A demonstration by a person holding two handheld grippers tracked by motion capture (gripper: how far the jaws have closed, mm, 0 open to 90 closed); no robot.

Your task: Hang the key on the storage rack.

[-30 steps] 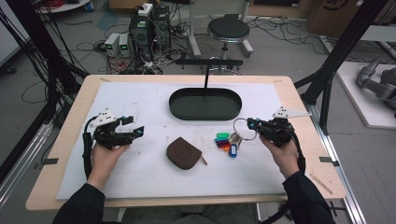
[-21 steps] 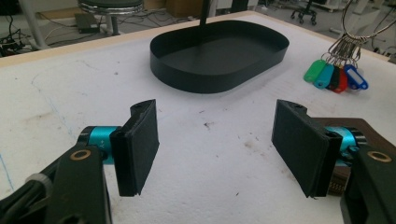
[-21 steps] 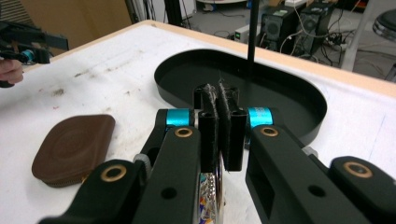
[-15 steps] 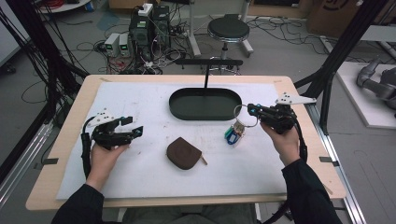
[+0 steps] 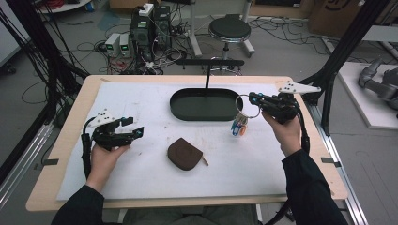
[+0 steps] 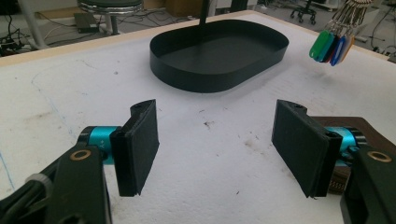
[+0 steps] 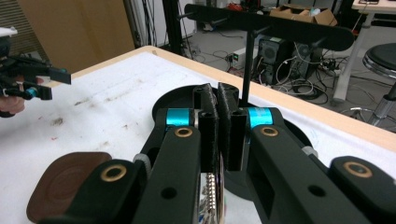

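A bunch of keys with coloured tags point(image 5: 239, 128) hangs from a metal ring point(image 5: 249, 114) above the white mat, just right of the black oval tray point(image 5: 179, 108). My right gripper point(image 5: 252, 99) is shut on that ring; its jaws stand pressed together point(image 7: 217, 97), with the keys point(image 7: 212, 192) dangling below them. My left gripper point(image 5: 127, 133) rests low over the mat at the left, open with nothing between its pads point(image 6: 217, 144). The coloured tags point(image 6: 331, 45) hang in the air at the upper right of the left gripper view. A brown pouch point(image 5: 184, 153) lies on the mat between the two hands.
From the tray's point(image 6: 210, 78) far side rises a thin post carrying a black crossbar point(image 5: 210, 62) point(image 7: 280, 25). The pouch point(image 7: 65, 184) lies below and left of my right gripper. Cables, boxes and a stool stand on the floor beyond the table's far edge.
My right gripper has risen and moved toward the tray's right end, lifting the keys off the mat so they hang free. The left gripper has stayed in place.
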